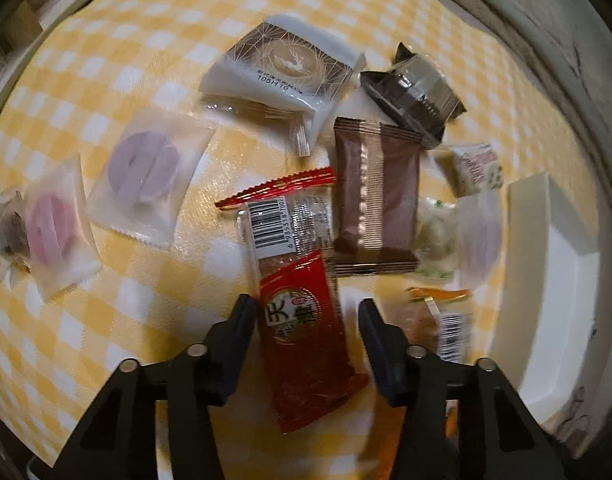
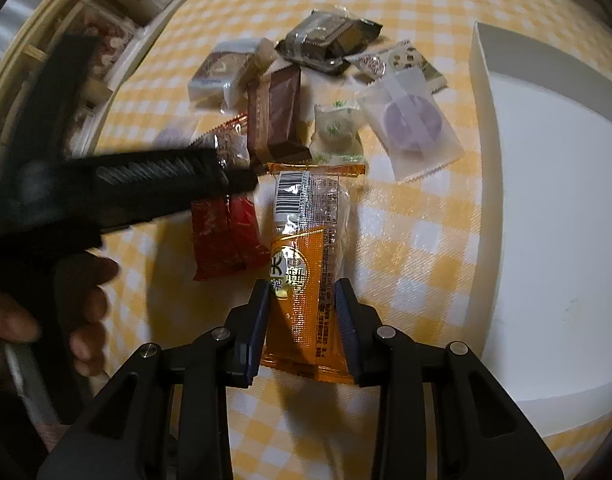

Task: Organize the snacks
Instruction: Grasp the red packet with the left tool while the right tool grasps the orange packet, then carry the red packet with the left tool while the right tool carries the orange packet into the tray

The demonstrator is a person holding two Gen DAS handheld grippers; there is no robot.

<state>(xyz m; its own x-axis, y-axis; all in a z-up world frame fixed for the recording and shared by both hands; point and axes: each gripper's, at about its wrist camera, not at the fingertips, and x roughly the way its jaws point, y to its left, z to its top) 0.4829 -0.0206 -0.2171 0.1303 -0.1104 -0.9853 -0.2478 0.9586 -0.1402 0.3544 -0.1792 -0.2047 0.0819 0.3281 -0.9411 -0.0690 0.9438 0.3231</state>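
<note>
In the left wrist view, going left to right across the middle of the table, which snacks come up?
Pink disc packet → purple disc packet → red barcoded packet, between the left tool's fingers → brown wrapper → pale green sweet → white box.

Yellow-checked table (image 2: 406, 240) carries scattered snack packets (image 1: 370, 196) and a white box (image 2: 546, 240) beside them

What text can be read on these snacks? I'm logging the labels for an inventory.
"105H 10": printed on the white deer-logo packet.
"天": large character on the red snack pack; the characters beside it are blurred.
"天": also on the orange snack pack; its fine print is too small.
Barcode digits on both packs: not reliably legible.
</note>
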